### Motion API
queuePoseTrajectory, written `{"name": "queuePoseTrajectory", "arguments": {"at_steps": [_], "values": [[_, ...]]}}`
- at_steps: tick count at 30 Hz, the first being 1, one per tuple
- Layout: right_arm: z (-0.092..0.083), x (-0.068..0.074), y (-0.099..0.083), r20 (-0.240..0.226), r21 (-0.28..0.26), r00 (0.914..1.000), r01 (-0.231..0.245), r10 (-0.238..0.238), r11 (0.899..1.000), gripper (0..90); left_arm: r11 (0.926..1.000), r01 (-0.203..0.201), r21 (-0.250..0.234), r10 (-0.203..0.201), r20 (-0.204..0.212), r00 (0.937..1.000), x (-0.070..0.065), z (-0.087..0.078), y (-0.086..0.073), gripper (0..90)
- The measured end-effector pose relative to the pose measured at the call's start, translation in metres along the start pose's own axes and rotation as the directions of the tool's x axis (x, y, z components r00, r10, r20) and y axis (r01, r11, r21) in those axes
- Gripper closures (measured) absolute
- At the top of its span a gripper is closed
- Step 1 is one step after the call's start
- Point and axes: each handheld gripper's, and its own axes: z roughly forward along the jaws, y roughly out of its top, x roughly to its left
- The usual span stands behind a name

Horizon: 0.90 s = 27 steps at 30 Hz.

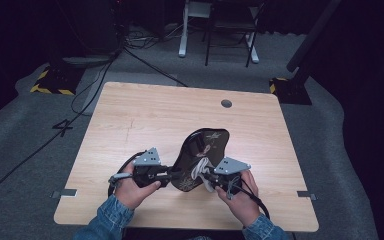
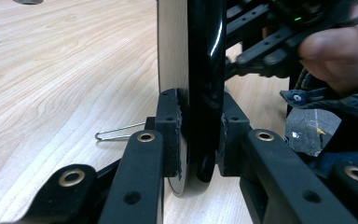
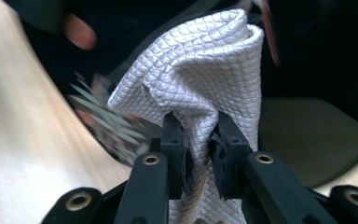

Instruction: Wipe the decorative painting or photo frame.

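Note:
A glossy black tray (image 1: pixel 203 147) with a pale floral pattern is tilted up off the wooden table (image 1: pixel 145 110). My left gripper (image 1: pixel 172 174) is shut on its near left rim. In the left gripper view the pads (image 2: pixel 173 126) press both faces of the tray's edge (image 2: pixel 206 56). My right gripper (image 1: pixel 206 176) is shut on a white quilted cloth (image 1: pixel 200 168), which lies against the tray's patterned face. The right gripper view has the cloth (image 3: pixel 200 65) bunched between the jaws of that gripper (image 3: pixel 200 144). The tray behind it is blurred.
A thin wire clip (image 2: pixel 119 132) lies on the table left of the tray's edge. A round cable hole (image 1: pixel 226 103) sits near the far edge. Beyond the table are a chair's legs (image 1: pixel 230 45), floor cables and a dark stand (image 1: pixel 300 60).

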Motion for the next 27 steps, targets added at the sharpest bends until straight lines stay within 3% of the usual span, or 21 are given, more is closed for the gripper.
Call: {"name": "queuePoseTrajectory", "arguments": {"at_steps": [5,8,16,27], "values": [[-0.001,0.009,0.005,0.008,-0.008,0.9984,0.056,-0.056,0.998,77.0,1.0,0.003,0.002,-0.003,-0.004,1.0,-0.001,0.0,0.0,76.6],[0.0,0.007,0.003,-0.005,-0.015,0.999,0.044,-0.044,0.999,77.6,1.0,0.004,0.001,-0.004,-0.004,1.0,-0.001,0.0,0.0,76.6],[0.008,0.002,-0.006,-0.027,0.04,0.9994,0.023,-0.022,0.999,78.2,1.0,0.01,-0.002,-0.01,0.005,0.9999,0.0,0.001,0.0,76.1],[0.017,-0.013,-0.023,-0.009,0.128,0.9998,-0.018,0.019,0.992,78.4,0.9997,0.023,-0.004,-0.023,0.017,0.9996,0.0,0.001,-0.001,74.5]]}}
